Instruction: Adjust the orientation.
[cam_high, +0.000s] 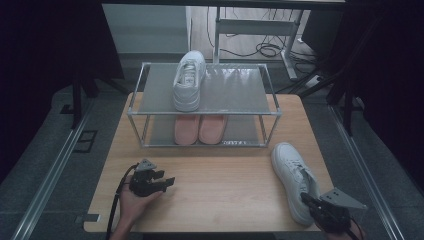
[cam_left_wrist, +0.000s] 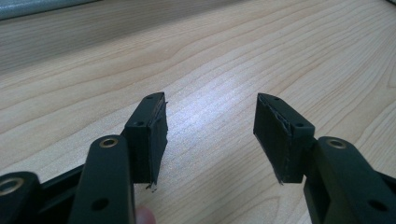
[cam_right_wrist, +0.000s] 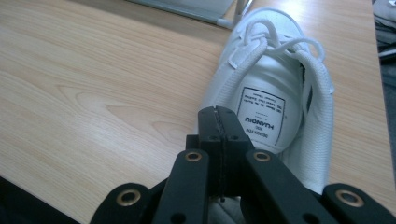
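White sneaker (cam_high: 294, 177) lies on the tabletop (cam_high: 225, 190) at its right edge, heel toward the person.

The right tool (cam_right_wrist: 219, 122), its jaws pressed together, sits at the sneaker's heel collar; whether it pinches the collar I cannot tell. The left tool (cam_left_wrist: 210, 135) rests spread over bare wood. Behind stands a shoe rack (cam_high: 150, 97) bearing a second white sneaker (cam_high: 189, 80) above pink shoes (cam_high: 200, 129).

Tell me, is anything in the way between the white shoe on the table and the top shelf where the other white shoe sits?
Nothing visible blocks it. Bare table lies between the white shoe and the rack, and the top shelf is free beside the other white shoe. The right gripper is at the shoe's heel.
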